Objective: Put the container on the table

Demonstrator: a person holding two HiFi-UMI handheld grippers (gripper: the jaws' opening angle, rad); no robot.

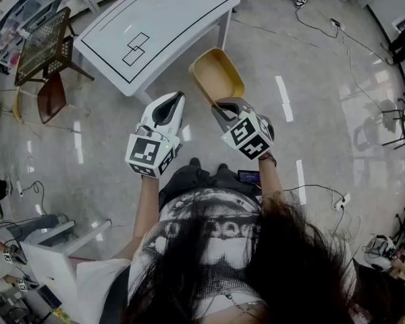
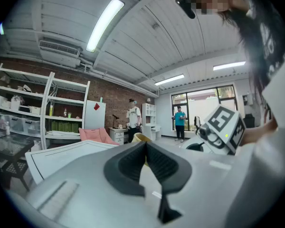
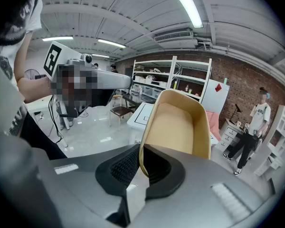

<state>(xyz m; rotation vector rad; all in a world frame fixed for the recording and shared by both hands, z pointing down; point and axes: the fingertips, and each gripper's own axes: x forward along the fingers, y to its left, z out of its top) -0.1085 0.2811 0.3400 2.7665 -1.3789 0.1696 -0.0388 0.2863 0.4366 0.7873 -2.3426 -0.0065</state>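
Ahead and to the left stands a white table (image 1: 175,19). Just off its near corner, over bare floor, a tan container (image 1: 217,76) hangs in the air, long axis pointing away, its near rim pinched by the right gripper (image 1: 223,106). Beside it, the left gripper (image 1: 172,101) is closed and empty.

**A:** Which lettering can we read here?

**B:** None. We find only black-and-white square code markers, without letters, on the marker cube (image 1: 150,155) of the left gripper (image 1: 167,103) and the marker cube (image 1: 248,135) of the right gripper (image 1: 224,108).

**A:** And elsewhere?

**B:** We note print on the shirt (image 1: 219,231), but hair (image 1: 290,268) covers it and we cannot read it. The red diamond sign (image 3: 219,88) on the white cabinet (image 3: 214,101) shows no legible characters.
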